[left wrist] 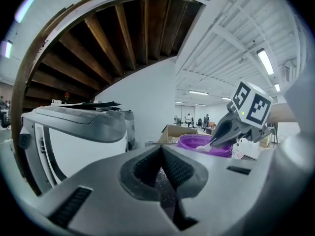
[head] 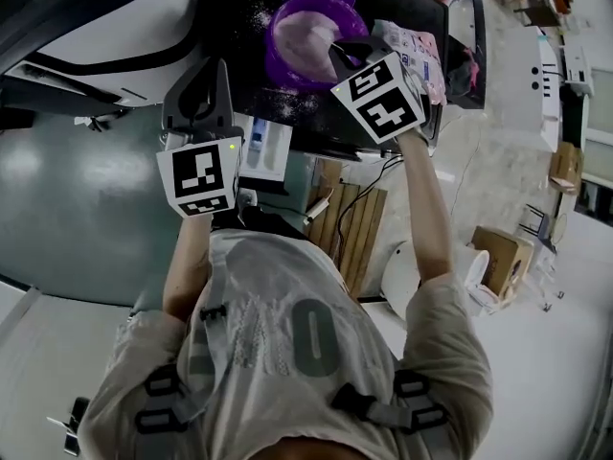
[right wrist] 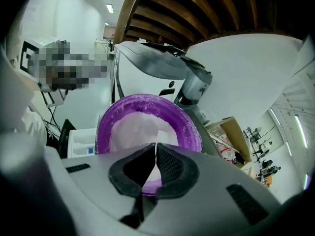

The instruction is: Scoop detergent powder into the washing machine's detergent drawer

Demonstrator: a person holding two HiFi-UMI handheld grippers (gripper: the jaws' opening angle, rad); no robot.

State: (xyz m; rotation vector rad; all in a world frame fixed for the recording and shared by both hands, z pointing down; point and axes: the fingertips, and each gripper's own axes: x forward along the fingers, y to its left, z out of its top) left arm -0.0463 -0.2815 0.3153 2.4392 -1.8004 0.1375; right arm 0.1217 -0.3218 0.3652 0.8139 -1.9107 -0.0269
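Detergent powder [right wrist: 138, 127] fills the purple bowl [head: 283, 44] on the far counter [head: 239, 36]. My right fingers [right wrist: 172, 166] pinch the white scoop [left wrist: 209, 144] and my left fingers [left wrist: 183, 173] are closed, empty. I should lift level toward the near drawer [head: 265, 149].

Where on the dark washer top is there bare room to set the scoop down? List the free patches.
Free: the dark top left of the purple bowl, beyond the left gripper, though dusted with powder. Crowded: right of the bowl, where the right gripper holding the scoop and the packets sit.
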